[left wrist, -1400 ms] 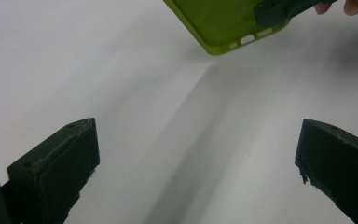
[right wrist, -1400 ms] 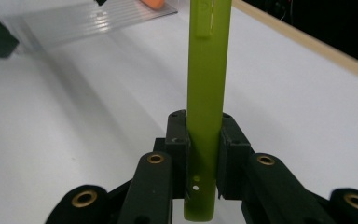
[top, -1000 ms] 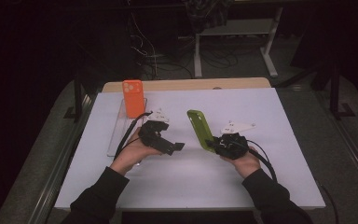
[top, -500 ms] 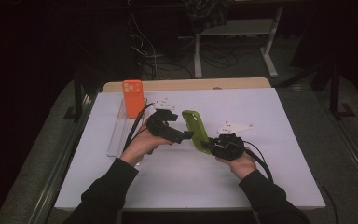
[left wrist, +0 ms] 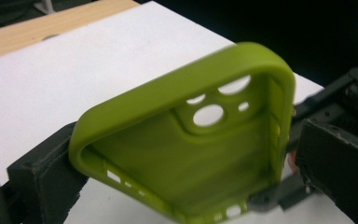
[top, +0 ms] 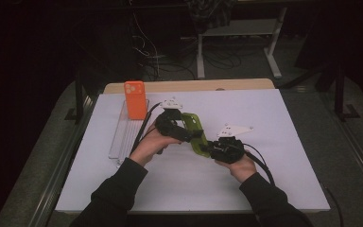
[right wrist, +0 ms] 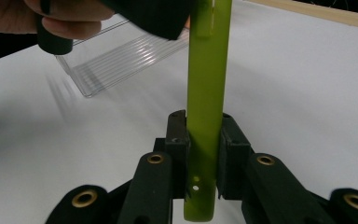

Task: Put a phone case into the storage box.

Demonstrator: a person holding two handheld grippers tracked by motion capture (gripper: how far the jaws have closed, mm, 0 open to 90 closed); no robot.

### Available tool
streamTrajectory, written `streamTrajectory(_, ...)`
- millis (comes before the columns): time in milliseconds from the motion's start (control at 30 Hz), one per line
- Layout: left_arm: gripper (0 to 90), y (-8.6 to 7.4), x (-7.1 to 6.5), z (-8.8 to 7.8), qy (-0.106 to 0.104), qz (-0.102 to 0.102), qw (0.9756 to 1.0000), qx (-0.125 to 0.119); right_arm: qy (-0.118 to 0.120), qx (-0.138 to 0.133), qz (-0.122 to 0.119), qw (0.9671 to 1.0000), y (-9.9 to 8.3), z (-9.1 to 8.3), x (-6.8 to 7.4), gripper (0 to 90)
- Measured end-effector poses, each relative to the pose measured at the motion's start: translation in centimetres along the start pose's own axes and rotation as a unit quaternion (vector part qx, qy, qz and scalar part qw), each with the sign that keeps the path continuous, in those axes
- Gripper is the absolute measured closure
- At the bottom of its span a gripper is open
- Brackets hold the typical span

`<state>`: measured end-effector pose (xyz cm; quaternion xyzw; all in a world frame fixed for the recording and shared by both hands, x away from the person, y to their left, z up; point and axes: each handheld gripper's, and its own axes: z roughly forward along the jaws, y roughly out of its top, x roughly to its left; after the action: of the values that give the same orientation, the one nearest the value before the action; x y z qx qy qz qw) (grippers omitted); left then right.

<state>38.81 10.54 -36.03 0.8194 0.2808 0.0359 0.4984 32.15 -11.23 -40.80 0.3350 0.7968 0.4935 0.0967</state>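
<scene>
High view: the green phone case [top: 194, 134], clamped by the right claw [top: 207, 147] above the desk [top: 274, 118] centre, has been reached by the left claw [top: 189, 137], now straddling it apart, so a handover seems close.

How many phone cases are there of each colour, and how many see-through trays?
Green phone case: 1, clamped in the right gripper, with the left gripper at it
Orange phone case: 1, standing in the tray
Clear tray: 1
Total: 3 things
</scene>
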Motion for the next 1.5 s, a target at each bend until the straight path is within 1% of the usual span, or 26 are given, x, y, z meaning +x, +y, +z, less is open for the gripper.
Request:
streamTrajectory(67,0.0,0.0,0.0,0.0,0.000,-0.003,1.0000,-0.002,-0.001,0.000,0.000,1.0000,0.0,0.1,0.0,75.9)
streamTrajectory(100,0.0,0.0,0.0,0.0,-0.001,-0.001,1.0000,-0.003,0.000,0.003,0.005,1.0000,0.0,0.1,0.0,75.9)
streamTrajectory(133,0.0,0.0,-0.1,0.1,-0.001,-0.006,1.0000,-0.004,-0.002,0.004,0.000,1.0000,0.0,0.2,0.0,75.9)
streamTrajectory(200,0.0,0.0,-0.1,0.2,0.000,-0.011,0.9999,-0.007,-0.002,0.008,0.002,1.0000,-0.1,0.4,0.0,75.8)
streamTrajectory(233,0.0,0.0,0.0,0.2,0.000,-0.009,1.0000,-0.004,-0.004,0.011,0.001,0.9999,-0.1,0.5,0.0,75.9)
streamTrajectory(300,0.0,0.0,0.0,0.4,-0.001,-0.019,0.9998,-0.007,-0.006,0.017,-0.002,0.9998,-0.2,0.7,0.1,75.9)
streamTrajectory(400,0.4,0.0,0.1,0.5,-0.001,-0.025,0.9996,-0.009,-0.010,0.024,-0.006,0.9996,-0.2,0.9,0.3,75.9)
streamTrajectory(433,2.3,0.0,0.1,0.5,0.003,-0.024,0.9996,-0.011,-0.011,0.026,-0.006,0.9996,-0.3,0.9,0.2,75.9)
streamTrajectory(533,7.1,0.1,0.1,0.2,0.003,-0.030,0.9994,-0.020,-0.013,0.027,-0.002,0.9996,-0.3,0.9,0.2,75.8)
streamTrajectory(567,9.9,0.2,0.2,0.1,0.004,-0.028,0.9994,-0.019,-0.013,0.027,-0.004,0.9995,-0.2,0.8,0.2,75.8)
streamTrajectory(633,11.1,0.2,0.2,0.0,0.002,-0.030,0.9993,-0.020,-0.012,0.027,-0.005,0.9995,-0.2,0.9,0.3,75.9)
streamTrajectory(700,11.9,0.2,0.1,0.0,0.002,-0.033,0.9992,-0.021,-0.015,0.033,-0.004,0.9993,-0.2,0.9,0.4,75.8)
streamTrajectory(733,12.1,0.2,0.0,0.0,0.004,-0.034,0.9992,-0.020,-0.015,0.032,-0.010,0.9993,-0.3,1.0,0.4,75.8)
streamTrajectory(767,12.2,0.1,0.0,0.0,0.004,-0.032,0.9992,-0.021,-0.016,0.033,-0.011,0.9993,-0.3,1.0,0.5,75.8)
streamTrajectory(800,12.6,0.1,0.0,-0.1,0.005,-0.028,0.9993,-0.024,-0.017,0.035,-0.015,0.9991,-0.3,1.1,0.5,75.8)
streamTrajectory(900,13.5,0.2,-0.2,-0.3,0.005,-0.014,0.9996,-0.022,-0.018,0.036,-0.016,0.9990,-0.2,1.1,0.7,75.7)
streamTrajectory(1033,14.7,0.2,-0.5,-0.6,0.004,-0.015,0.9996,-0.025,-0.017,0.037,-0.022,0.9989,-0.2,1.2,0.9,75.0)
streamTrajectory(1100,14.9,0.2,-0.5,-0.7,-0.002,-0.017,0.9996,-0.023,-0.013,0.042,-0.025,0.9987,-0.2,1.3,1.0,71.5)
streamTrajectory(1167,15.1,0.3,-0.5,-0.7,-0.002,-0.015,0.9997,-0.021,-0.009,0.043,-0.026,0.9987,-0.1,1.3,1.1,66.5)
streamTrajectory(1267,15.2,0.5,-0.4,-0.9,0.002,-0.010,0.9997,-0.024,-0.009,0.046,-0.026,0.9986,-0.1,1.3,0.9,53.6)
streamTrajectory(1333,15.2,0.6,-0.2,-1.3,0.005,-0.010,0.9996,-0.024,-0.005,0.046,-0.019,0.9987,-0.1,1.1,0.8,43.8)
streamTrajectory(1367,15.3,0.7,-0.1,-1.5,0.007,-0.010,0.9997,-0.023,-0.007,0.047,-0.022,0.9986,-0.1,0.9,0.7,38.9)
streamTrajectory(1400,15.3,0.8,-0.1,-1.7,0.009,-0.011,0.9996,-0.025,-0.009,0.052,-0.017,0.9984,-0.1,0.7,0.6,34.0)
streamTrajectory(1433,15.2,0.9,0.1,-2.0,0.012,-0.011,0.9996,-0.025,-0.012,0.051,-0.022,0.9984,-0.2,0.6,0.5,30.1)
streamTrajectory(1467,15.3,1.0,0.1,-2.2,0.014,-0.012,0.9995,-0.026,-0.020,0.051,-0.021,0.9983,-0.3,0.4,0.4,26.7)
streamTrajectory(1500,15.2,1.1,0.3,-2.4,0.017,-0.011,0.9995,-0.025,-0.021,0.053,-0.019,0.9982,-0.4,0.2,0.2,23.2)
